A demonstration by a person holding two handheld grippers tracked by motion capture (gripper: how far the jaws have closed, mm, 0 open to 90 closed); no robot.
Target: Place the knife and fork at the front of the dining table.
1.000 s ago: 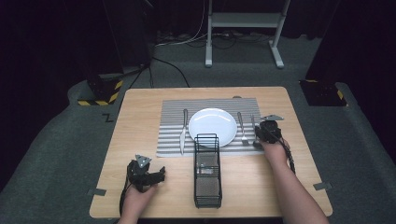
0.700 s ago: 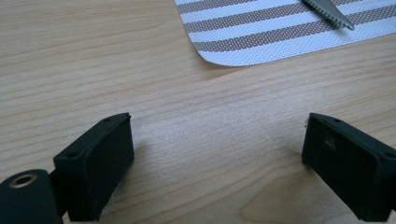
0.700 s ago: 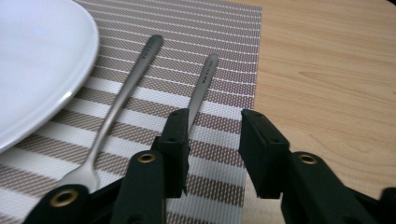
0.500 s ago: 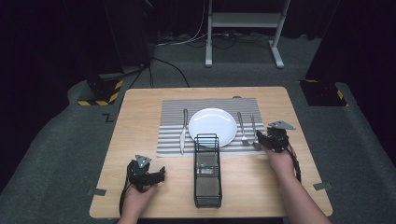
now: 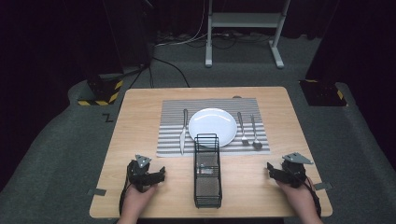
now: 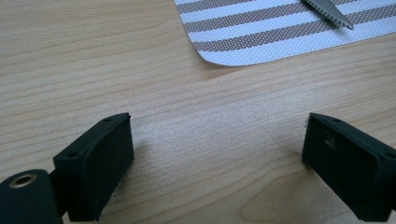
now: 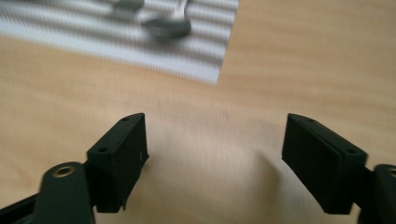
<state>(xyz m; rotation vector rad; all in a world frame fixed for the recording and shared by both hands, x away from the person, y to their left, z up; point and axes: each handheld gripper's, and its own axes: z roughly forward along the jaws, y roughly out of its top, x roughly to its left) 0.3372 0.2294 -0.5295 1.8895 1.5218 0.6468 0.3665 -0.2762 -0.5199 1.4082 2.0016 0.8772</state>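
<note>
The left tongs (image 5: 159,175) rest low over the wooden surface (image 5: 140,116) near its front edge, jaws set wide apart with bare wood between them. The right tongs (image 5: 272,170) sit near the front right corner of the surface, jaws likewise wide apart and clamped on nothing.

Between the two tongs stands a black wire basket (image 5: 207,172), long and narrow, running from the front edge toward the place setting. It is well apart from both tongs; the left tongs lie nearer to it than the right tongs. Something small and pale lies inside the basket, too small to identify.

Ahead of the tongs lies a striped placemat (image 5: 170,140). Its rounded near corner (image 6: 233,56) shows ahead of the left tongs in the left gripper view, with the serrated tip of a knife (image 6: 327,11) on it. In the high view the knife (image 5: 184,130) lies at the left of a white plate (image 5: 212,126). The far end of the basket overlaps the near rim of the plate in that view.

At the right of the plate lie a fork (image 5: 242,128) and a spoon (image 5: 255,133), side by side. The right gripper view shows the spoon bowl (image 7: 166,28) blurred, on the mat ahead of the right tongs, and the mat's corner (image 7: 205,70) near them.

Nothing stands between either pair of tongs and the mat; the basket blocks the direct line between the two tongs.
</note>
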